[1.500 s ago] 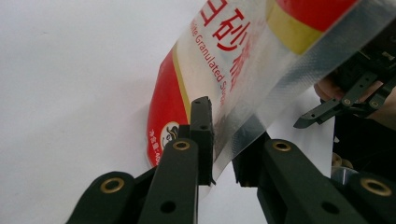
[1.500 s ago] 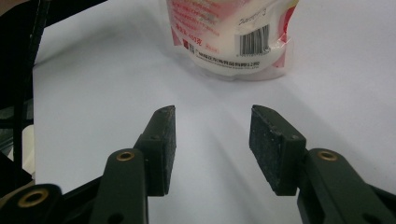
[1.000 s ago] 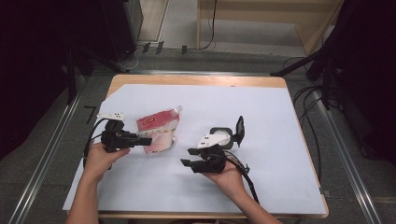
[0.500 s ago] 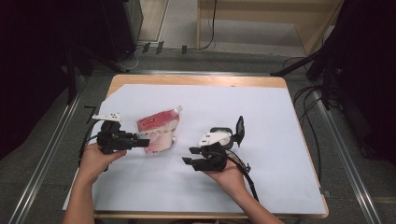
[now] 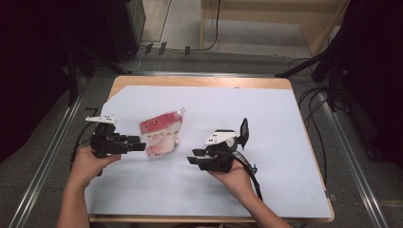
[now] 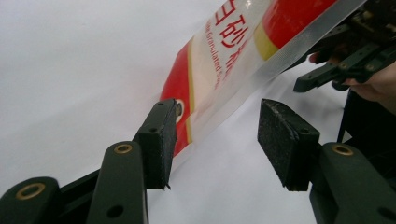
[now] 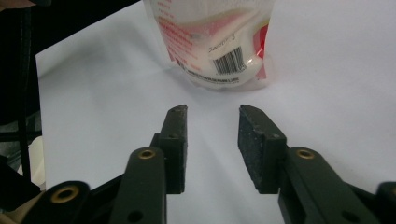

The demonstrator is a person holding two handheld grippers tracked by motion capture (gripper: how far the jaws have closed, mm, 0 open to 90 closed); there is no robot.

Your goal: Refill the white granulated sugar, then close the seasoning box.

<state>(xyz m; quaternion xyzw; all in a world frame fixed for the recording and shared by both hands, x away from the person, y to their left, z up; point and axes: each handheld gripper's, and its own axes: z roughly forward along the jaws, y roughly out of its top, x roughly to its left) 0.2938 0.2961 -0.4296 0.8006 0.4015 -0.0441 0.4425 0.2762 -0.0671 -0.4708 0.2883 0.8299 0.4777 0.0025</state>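
Note:
A red and white spouted pouch (image 5: 160, 135) lies on the white sheet, its cap pointing to the far right. My left gripper (image 5: 140, 146) is at the pouch's left edge and is open. In the left gripper view the pouch's corner (image 6: 201, 93) reaches in between the pads, close to the left pad (image 6: 161, 140). My right gripper (image 5: 194, 159) stands open a short way right of the pouch, aimed at it. The right gripper view shows the pouch's barcode end (image 7: 224, 51) ahead of the gripper (image 7: 212, 140), with bare sheet in the gap.
The white sheet (image 5: 266, 123) covers most of the wooden table (image 5: 199, 80). Cables trail from both grippers. Dark stands and cables sit on the floor on either side. My right gripper (image 6: 345, 65) shows far off in the left gripper view.
My left gripper has drawn back slightly to the left along the pouch's edge. The right gripper and the pouch have hardly moved.

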